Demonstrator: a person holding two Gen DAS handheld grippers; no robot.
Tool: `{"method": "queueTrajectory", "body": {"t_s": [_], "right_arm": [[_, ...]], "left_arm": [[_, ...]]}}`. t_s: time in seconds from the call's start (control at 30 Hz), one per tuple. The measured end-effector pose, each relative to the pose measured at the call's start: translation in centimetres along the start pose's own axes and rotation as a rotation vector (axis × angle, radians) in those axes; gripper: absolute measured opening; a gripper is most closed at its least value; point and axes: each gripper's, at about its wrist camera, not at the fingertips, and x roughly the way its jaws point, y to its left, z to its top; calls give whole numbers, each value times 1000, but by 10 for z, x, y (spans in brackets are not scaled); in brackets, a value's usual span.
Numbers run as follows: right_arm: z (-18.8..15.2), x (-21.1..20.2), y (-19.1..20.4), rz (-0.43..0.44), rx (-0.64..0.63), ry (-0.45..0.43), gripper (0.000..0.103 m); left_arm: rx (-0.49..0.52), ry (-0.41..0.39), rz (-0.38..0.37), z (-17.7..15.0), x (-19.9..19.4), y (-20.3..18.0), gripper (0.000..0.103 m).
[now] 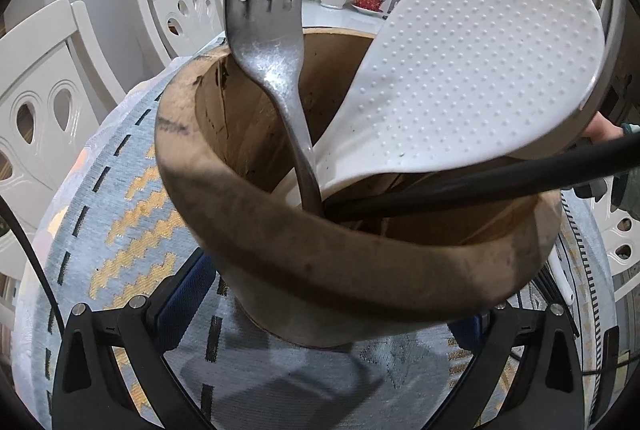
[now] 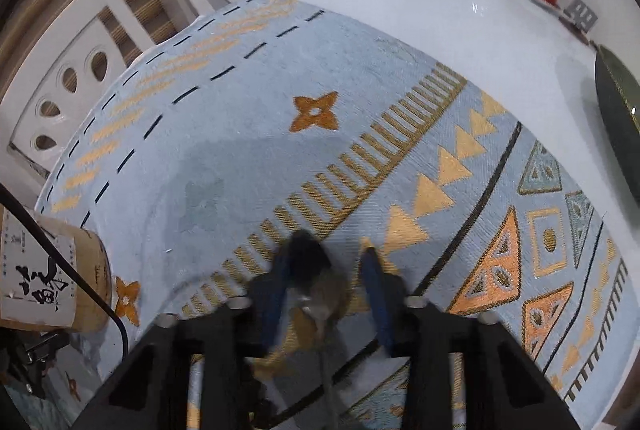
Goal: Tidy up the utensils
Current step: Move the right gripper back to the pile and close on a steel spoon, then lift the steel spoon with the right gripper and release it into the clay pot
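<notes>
Right wrist view: holder (image 2: 90, 270) at left edge carries a white label (image 2: 36, 270) with large black brush-style characters, East Asian script, running vertically; smaller columns of print beside them. Too warped and cropped to read, possibly calligraphy rather than a brand name. Left wrist view: no writing legible on holder (image 1: 280, 250), fork (image 1: 260, 10) or paddle (image 1: 480, 70).

Blurred utensil (image 2: 316, 294) between right fingers (image 2: 376, 294); fork (image 1: 264, 30) tines cut off.

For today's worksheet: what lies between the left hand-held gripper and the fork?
The near wall of the brown utensil holder, seen in the left wrist view.
</notes>
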Motion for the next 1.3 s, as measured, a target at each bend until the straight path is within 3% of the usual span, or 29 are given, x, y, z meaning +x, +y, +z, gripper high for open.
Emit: {"method": "queueTrajectory", "body": {"t_s": [0.1,0.2,0.43,0.57,0.77,0.93,1.17,1.3], "right_arm": [[-1,-4,13,-70,-78,-4,12],[1,-13,17,-62,-97,12,6],[-4,-8,46,-108,-226,93,6],[7,12,43,-97,-223,202,6],[13,12,49,-114,-273,191,6],[11,-40,32,-125,-150,12,5],[-25,-177,26,-113,120,-429,5],[-46,-233,44,-119,225,-619,4]], "left_arm": [[-1,-1,-2,-1,0,0,102],[-8,-2,-6,-4,-3,1,102],[-22,-19,-16,-13,-5,4,102],[-29,-22,-24,-13,-3,6,102],[-33,-24,-32,-14,-1,8,102],[-29,-21,-29,-13,-1,6,102],[-2,-34,-12,-13,-3,1,102],[-5,-31,-9,-13,-3,1,102]]}}
